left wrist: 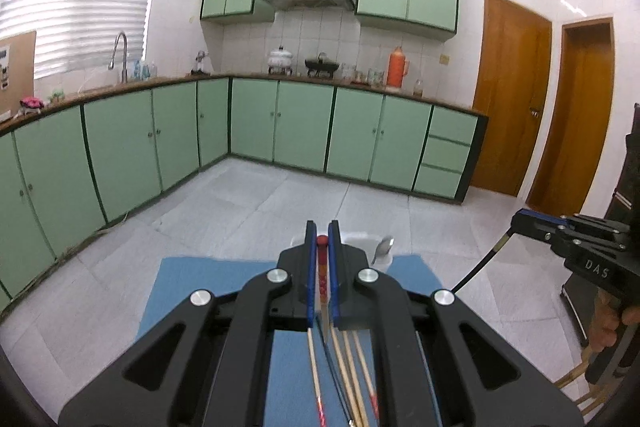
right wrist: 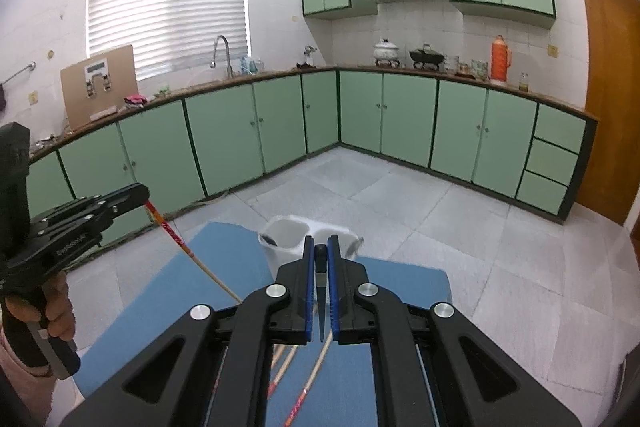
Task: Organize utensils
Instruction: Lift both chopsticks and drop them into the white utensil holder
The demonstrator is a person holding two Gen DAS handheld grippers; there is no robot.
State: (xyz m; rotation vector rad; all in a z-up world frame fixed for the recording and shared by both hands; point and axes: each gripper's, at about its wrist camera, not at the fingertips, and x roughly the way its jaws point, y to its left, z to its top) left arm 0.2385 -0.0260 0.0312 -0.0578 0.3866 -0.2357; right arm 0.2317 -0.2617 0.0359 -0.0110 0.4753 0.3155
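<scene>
1. Left tool (left wrist: pixel 322 227): closed on a red-topped chopstick (left wrist: pixel 322 277), whose red end shows between the blue pads near the fingertips. In the right wrist view the same chopstick (right wrist: pixel 176 237) slants down from the left tool (right wrist: pixel 140 195) toward the blue mat (right wrist: pixel 160 291).
2. Right tool (right wrist: pixel 321 241): closed on a black chopstick (right wrist: pixel 321 283), its dark end nipped between the blue pads. In the left wrist view this black chopstick (left wrist: pixel 484 261) curves down from the right tool (left wrist: pixel 518 221).
3. Both tools are raised above the table; each is gripped by a hand (right wrist: pixel 52 303) at the frame edge.
4. White utensil holder (right wrist: pixel 286 239): stands on the far part of the blue mat, just beyond both tools, divided into two compartments. A metal spoon (left wrist: pixel 384 247) leans out of its right compartment; a dark item sits at the rim of the left one, too small to identify.
5. Loose chopsticks (left wrist: pixel 352 375): several pale ones, some with red ends, lie on the blue mat beneath the tools.
</scene>
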